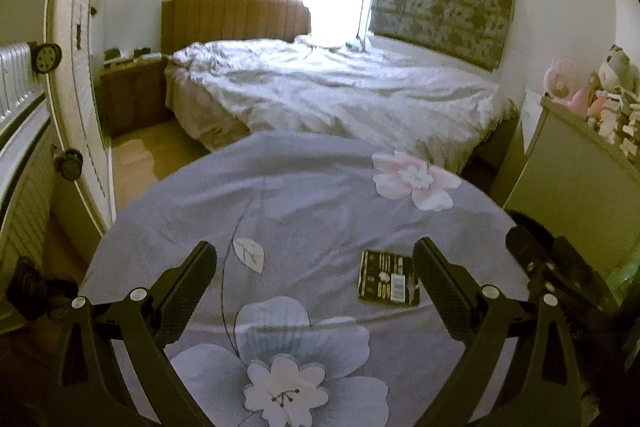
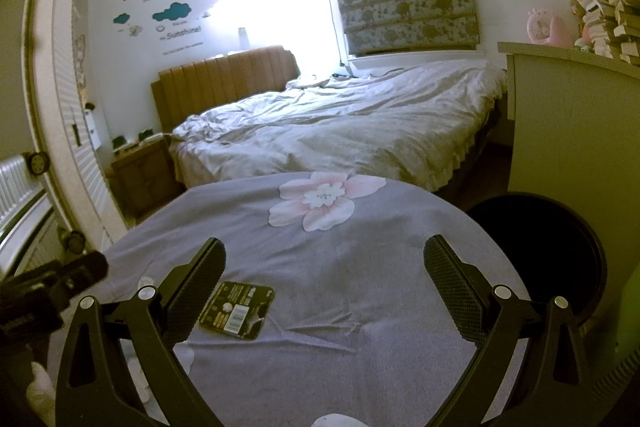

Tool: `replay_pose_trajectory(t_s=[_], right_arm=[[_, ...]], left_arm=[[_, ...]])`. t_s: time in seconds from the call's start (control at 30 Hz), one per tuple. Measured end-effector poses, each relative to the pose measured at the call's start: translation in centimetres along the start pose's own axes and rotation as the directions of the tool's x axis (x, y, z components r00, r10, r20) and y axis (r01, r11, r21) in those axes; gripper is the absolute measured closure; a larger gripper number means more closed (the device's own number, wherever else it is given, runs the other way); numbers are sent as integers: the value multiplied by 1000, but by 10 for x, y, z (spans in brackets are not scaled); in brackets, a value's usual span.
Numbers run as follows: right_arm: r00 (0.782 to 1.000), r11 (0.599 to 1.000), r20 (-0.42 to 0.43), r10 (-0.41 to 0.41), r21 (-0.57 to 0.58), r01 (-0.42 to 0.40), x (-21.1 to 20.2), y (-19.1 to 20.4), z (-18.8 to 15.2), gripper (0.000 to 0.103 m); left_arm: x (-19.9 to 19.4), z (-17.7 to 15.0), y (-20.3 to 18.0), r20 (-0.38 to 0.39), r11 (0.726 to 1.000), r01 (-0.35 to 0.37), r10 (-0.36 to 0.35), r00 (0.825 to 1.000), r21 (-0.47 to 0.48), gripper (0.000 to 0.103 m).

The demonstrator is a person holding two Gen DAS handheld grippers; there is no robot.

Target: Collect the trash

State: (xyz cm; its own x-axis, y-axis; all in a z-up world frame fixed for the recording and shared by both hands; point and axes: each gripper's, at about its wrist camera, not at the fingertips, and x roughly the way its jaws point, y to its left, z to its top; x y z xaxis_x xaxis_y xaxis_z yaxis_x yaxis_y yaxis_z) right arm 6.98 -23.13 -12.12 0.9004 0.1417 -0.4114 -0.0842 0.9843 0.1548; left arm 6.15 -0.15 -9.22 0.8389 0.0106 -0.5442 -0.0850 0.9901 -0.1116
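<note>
A flat black package with white print and a barcode lies on the grey flowered tablecloth. My left gripper is open and empty above the cloth; the package lies just inside its right finger. In the right wrist view the same package lies beside the left finger of my right gripper, which is open and empty. A round black bin stands just right of the table.
A bed with a rumpled white duvet lies beyond the table. A white cabinet with toys and stacked blocks stands at the right. A radiator and a slatted wardrobe are at the left.
</note>
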Motion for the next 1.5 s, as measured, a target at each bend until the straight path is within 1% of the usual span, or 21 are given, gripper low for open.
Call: replay_pose_trajectory(t_s=[0.07, 0.13, 0.27, 0.5, 0.7, 0.93, 1.5], right_arm=[[1000, 1000, 0, 0, 0, 0, -1, 0, 0, 5], [1000, 1000, -1, 0, 1, 0, 0, 0, 1, 5], [1000, 1000, -1, 0, 1, 0, 0, -1, 2, 5], [1000, 1000, -3, 0, 1, 0, 0, -1, 3, 5], [1000, 1000, -4, 0, 1, 0, 0, -1, 4, 5], [1000, 1000, -4, 0, 1, 0, -1, -2, 5, 5], [1000, 1000, -6, 1, 2, -1, -1, -3, 7, 5]], left_arm=[[-4, 1, -2, 22, 1000, 18, -18, 1000, 14, 6], [-4, 3, -1, 22, 1000, 7, -7, 1000, 9, 6], [-1, 6, 0, -14, 1000, 7, -7, 1000, -2, 6], [-1, 8, -2, -34, 1000, -13, 14, 999, 9, 6], [-2, 10, -3, -47, 1000, -6, 7, 999, 21, 6], [-2, 12, 1, -53, 1000, 13, -12, 999, 14, 6], [-3, 12, 0, -54, 1000, 18, -16, 998, 23, 6]])
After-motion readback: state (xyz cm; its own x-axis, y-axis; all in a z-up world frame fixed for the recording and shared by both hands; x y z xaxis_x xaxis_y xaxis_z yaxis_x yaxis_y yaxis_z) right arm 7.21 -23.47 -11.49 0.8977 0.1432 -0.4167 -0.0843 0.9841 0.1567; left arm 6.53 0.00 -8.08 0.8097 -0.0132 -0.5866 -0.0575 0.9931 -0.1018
